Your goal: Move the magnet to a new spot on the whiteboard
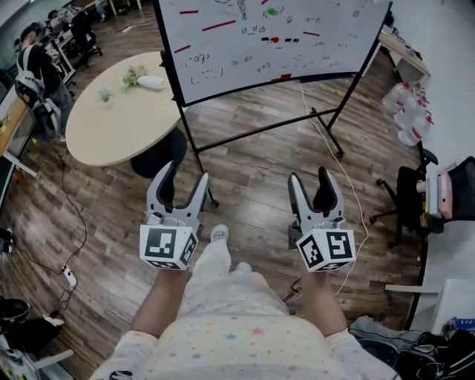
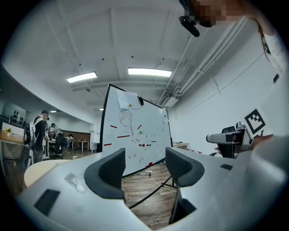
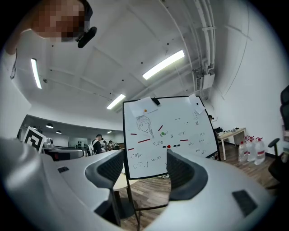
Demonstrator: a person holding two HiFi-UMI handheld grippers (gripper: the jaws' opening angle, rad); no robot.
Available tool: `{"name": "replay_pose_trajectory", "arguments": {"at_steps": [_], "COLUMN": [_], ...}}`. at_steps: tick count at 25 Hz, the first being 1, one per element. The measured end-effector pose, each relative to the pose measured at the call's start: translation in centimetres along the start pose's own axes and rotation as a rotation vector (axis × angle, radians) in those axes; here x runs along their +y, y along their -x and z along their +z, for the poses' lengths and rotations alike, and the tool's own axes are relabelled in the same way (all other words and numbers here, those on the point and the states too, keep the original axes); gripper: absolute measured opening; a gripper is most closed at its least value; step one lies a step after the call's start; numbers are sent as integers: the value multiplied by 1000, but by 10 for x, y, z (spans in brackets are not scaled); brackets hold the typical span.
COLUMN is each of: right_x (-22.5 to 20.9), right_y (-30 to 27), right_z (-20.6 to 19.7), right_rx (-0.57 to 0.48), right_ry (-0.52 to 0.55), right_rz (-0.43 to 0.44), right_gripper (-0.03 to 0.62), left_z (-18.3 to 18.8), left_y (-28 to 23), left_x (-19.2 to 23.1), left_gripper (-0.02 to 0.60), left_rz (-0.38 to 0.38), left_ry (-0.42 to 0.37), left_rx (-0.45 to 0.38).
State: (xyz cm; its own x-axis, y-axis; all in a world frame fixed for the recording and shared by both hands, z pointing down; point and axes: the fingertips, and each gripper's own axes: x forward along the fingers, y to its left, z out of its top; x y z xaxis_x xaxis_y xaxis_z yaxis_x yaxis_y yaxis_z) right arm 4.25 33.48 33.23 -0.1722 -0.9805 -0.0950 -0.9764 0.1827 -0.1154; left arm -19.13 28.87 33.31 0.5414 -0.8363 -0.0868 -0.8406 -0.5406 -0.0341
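The whiteboard (image 1: 282, 44) stands on a black frame ahead of me, well beyond both grippers. It carries several magnets: red bars (image 1: 219, 25), a round red magnet (image 1: 275, 39) beside small black ones, and a green one (image 1: 272, 11). My left gripper (image 1: 185, 175) and right gripper (image 1: 309, 177) are held side by side over the wooden floor, pointing at the board. Both are open, with nothing between the jaws. The left gripper view shows the board (image 2: 135, 135) and red magnet (image 2: 143, 145) past the jaws. The right gripper view shows the board (image 3: 180, 131) and red magnet (image 3: 169, 146).
A round beige table (image 1: 111, 119) with small items sits left of the board. The board's stand legs (image 1: 260, 130) spread over the floor, and a white cable (image 1: 349, 185) runs down from it. An office chair (image 1: 412, 197) and water jugs (image 1: 408, 111) are at the right. People stand far left (image 1: 37, 67).
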Motion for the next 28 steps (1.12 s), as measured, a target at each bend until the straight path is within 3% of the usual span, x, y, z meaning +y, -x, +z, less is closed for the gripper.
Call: {"name": "replay_pose_trajectory", "arguments": {"at_steps": [6,12,22,28], "right_x": [-10,-30,-30,-25], "right_y": [-35,-98,-241,-299], "right_z": [-4,-3,-4,-18], "right_rx": [15,9,-5,13], "right_ry": [15,46,49,48], "right_rz": [-7,-37,-70,-102], "right_gripper": [293,296,298,296], "left_z": [-10,-14,-22,-33], "left_y": [-40,-113,-232,-280], "left_x": [15,47,136,178], "left_gripper": [255,255,255,255], "left_rz": [-12,-43,-80,-108], "left_ry": [16,32,9,13], "left_rx": [2,-25,-32,-30]}}
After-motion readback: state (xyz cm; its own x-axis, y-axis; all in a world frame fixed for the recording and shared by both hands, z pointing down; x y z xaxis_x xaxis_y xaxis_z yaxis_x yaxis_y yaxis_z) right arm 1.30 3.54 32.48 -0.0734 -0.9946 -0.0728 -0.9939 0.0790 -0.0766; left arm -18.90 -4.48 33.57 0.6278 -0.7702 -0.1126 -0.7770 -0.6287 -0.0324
